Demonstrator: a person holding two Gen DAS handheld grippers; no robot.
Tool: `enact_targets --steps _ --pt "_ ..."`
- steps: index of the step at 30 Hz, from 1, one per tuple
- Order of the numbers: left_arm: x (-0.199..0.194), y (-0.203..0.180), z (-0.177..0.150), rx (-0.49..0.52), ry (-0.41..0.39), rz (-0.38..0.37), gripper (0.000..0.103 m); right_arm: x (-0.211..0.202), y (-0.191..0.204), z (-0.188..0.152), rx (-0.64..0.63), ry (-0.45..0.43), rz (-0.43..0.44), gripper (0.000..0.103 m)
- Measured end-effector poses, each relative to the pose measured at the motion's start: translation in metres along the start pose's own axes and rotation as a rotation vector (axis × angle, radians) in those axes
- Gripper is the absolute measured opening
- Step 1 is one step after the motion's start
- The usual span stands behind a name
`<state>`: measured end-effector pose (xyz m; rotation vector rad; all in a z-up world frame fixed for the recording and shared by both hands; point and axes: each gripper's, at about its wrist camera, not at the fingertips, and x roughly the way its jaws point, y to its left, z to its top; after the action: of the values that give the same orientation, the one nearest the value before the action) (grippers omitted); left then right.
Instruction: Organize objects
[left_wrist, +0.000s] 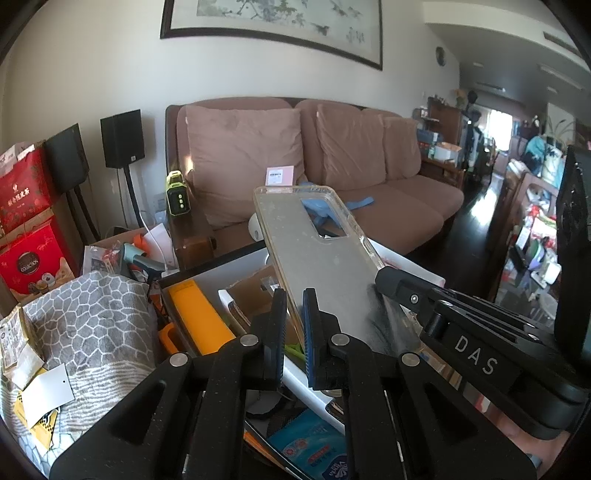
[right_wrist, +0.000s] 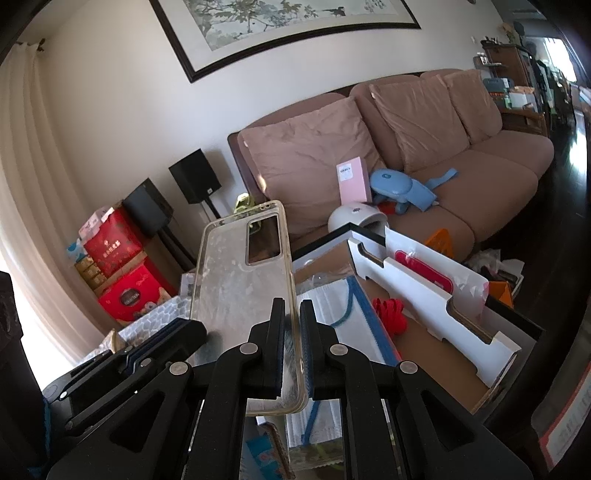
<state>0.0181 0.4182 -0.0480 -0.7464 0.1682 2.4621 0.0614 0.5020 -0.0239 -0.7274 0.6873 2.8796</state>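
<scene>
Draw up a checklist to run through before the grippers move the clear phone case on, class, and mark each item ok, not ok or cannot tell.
1. Left gripper shut on the clear phone case: ok, the jaws pinch one long edge.
2. Right gripper shut on the same case: ok, it clamps the opposite edge.
3. Case lifted free of the clutter: ok, it is held in the air above the open box.
4. Case empty, no phone inside: ok, the background shows through the camera cutout.
5. Free spot for the case in the box: cannot tell, the white insert and red ribbon fill much of it.
</scene>
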Motion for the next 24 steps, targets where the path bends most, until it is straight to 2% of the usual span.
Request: enact_targets --steps 24 --pt "0.011 -0.006 -0.003 0.006 0.027 -0.016 0.008 0.006 -0.009 -0.002 0.01 0.033 -0.031 0.009"
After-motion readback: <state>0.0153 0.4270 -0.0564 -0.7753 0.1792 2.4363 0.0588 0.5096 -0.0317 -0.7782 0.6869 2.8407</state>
